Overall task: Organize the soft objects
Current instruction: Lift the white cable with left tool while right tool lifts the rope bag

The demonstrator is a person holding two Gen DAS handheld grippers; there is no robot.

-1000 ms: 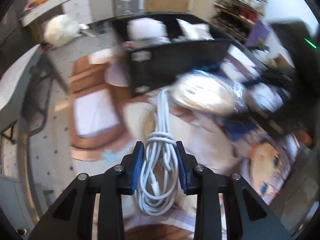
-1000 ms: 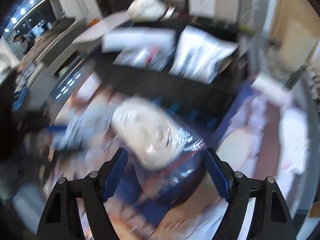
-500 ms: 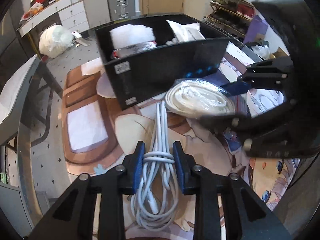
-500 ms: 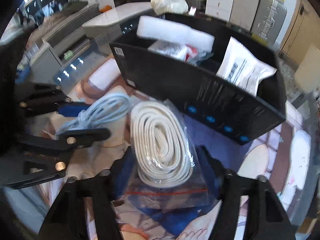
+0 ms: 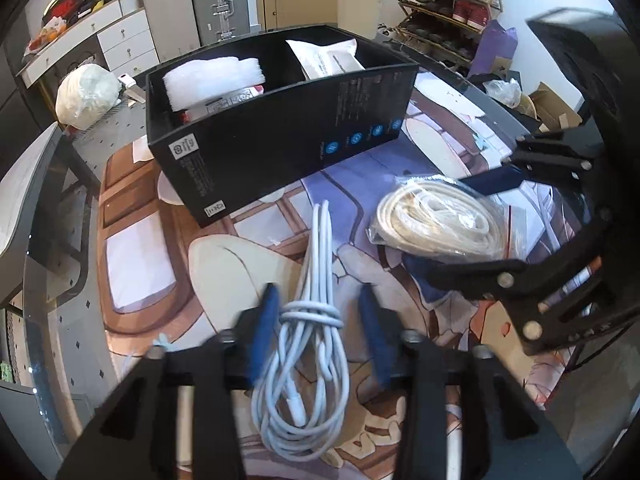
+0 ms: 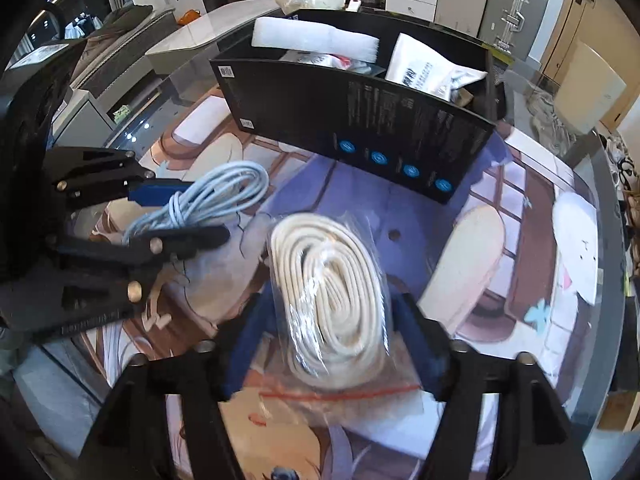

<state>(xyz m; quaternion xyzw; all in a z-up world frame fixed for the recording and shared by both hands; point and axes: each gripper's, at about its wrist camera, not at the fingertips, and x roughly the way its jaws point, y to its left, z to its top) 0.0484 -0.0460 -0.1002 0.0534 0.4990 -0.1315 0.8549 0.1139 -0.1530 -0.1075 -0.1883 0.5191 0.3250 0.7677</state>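
Both bundles lie on the tabletop at six o'clock of the black box (image 5: 280, 136); the left tool (image 5: 318, 320) stands wide around the white cable (image 5: 308, 344); the right tool (image 6: 332, 328) brackets the bagged rope (image 6: 332, 280), apparently unclamped; next, grip and lift into a compartment.

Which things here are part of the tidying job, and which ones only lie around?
Part of the job:
- white cable, between the open left gripper
- bagged rope, between the open right gripper
- black box, holding foam and a white pouch

Lying around:
- suitcases
- shoe rack
- white bag
- drawers
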